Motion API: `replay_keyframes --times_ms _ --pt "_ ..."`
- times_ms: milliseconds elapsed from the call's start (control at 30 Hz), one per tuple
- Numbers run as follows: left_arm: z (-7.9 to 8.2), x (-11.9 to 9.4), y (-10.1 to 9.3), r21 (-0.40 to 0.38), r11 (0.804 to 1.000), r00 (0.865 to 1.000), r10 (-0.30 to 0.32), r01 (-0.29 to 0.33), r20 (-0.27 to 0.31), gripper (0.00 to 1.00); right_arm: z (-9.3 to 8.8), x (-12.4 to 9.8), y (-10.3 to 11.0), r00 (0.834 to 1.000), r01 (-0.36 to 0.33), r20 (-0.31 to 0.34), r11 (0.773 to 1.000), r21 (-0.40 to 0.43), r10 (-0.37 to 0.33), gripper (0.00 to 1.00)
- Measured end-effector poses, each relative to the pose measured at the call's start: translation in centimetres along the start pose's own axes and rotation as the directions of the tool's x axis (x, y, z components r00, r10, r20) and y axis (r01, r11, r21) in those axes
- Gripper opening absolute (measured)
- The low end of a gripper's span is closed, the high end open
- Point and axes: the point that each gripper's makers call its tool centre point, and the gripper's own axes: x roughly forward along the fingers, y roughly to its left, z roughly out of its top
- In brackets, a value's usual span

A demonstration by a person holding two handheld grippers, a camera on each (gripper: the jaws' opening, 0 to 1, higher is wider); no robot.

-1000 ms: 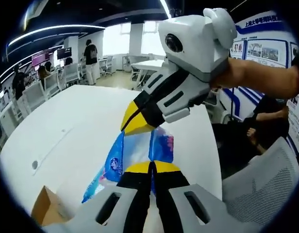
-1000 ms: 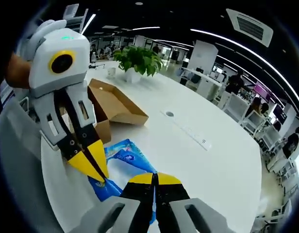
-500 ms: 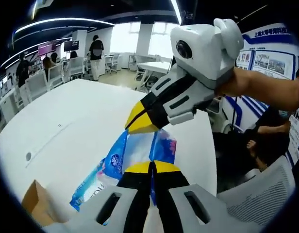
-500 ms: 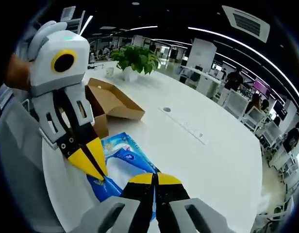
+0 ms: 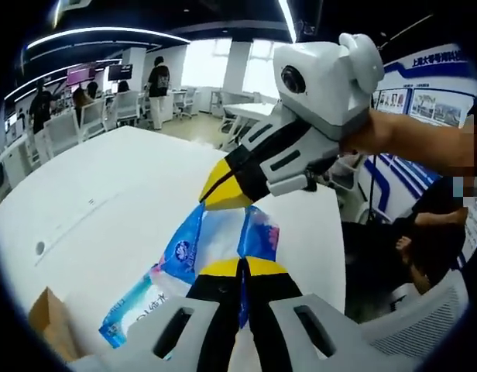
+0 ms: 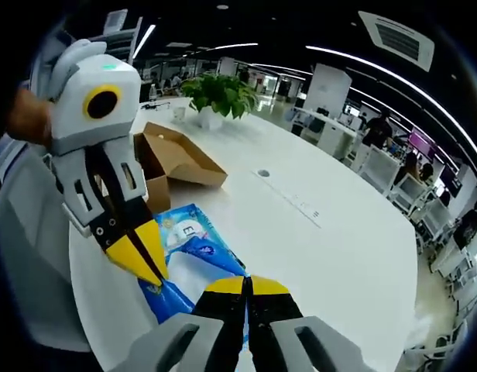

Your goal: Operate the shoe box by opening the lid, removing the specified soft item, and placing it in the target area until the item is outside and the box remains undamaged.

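Holding the blue tissue pack (image 6: 193, 256) above the white surface (image 6: 324, 248), both the left gripper (image 6: 139, 260) and right gripper (image 6: 247, 288) have fingers clamped on it, clear of the open box (image 6: 173, 159); next, lower and release.

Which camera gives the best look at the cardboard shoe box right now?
The right gripper view: the shoe box sits open on the white table, with its lid flap, inside and front wall visible beside the potted plant. The left gripper view catches just one brown corner at its lower left edge.
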Motion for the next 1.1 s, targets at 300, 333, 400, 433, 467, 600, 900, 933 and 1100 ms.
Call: replay_keyframes --times_ms 300,333,400,433,467,600,900,933,1100 --pt "0.4 2.1 0.2 -0.040 0.999 1.000 0.005 -0.004 0.030 0.00 -0.9 -0.2 -1.2 1.000 -0.005 -0.005 1.000 -0.021 0.005 0.00" --pt "0.4 2.3 0.2 -0.048 0.999 0.999 0.007 -0.005 0.034 0.00 -1.0 -0.2 -1.4 1.000 -0.005 -0.006 1.000 -0.021 0.005 0.00" --pt "0.6 2.8 0.3 -0.061 0.998 0.999 0.006 -0.003 0.044 0.00 -1.2 -0.2 -1.8 1.000 -0.004 -0.010 1.000 -0.029 0.003 0.00" --pt "0.6 3.0 0.3 -0.066 0.998 0.999 0.006 -0.003 0.046 0.00 -1.3 -0.2 -1.9 1.000 -0.003 -0.011 1.000 -0.030 0.003 0.00" --pt "0.6 3.2 0.3 -0.068 0.998 0.999 0.006 -0.002 0.048 0.00 -1.5 -0.2 -2.1 1.000 -0.004 -0.012 0.999 -0.033 0.004 0.00" --pt "0.8 4.2 0.6 -0.083 0.997 0.998 0.006 0.000 0.069 0.00 -2.2 -0.1 -2.7 1.000 0.003 -0.026 0.999 -0.047 -0.004 0.00" --pt "0.0 6.2 1.5 -0.115 0.993 0.997 0.014 -0.006 0.071 0.00 -3.8 1.1 -3.9 0.998 -0.007 -0.057 0.999 -0.052 0.004 0.00" --pt "0.0 6.4 1.6 -0.122 0.993 0.997 0.013 -0.004 0.073 0.00 -3.9 1.2 -4.1 0.998 -0.006 -0.063 0.998 -0.056 0.002 0.00" --pt "-0.1 7.4 1.9 -0.155 0.988 0.996 0.011 0.003 0.086 0.00 -4.5 1.6 -4.7 0.997 -0.005 -0.077 0.998 -0.064 0.000 0.00"
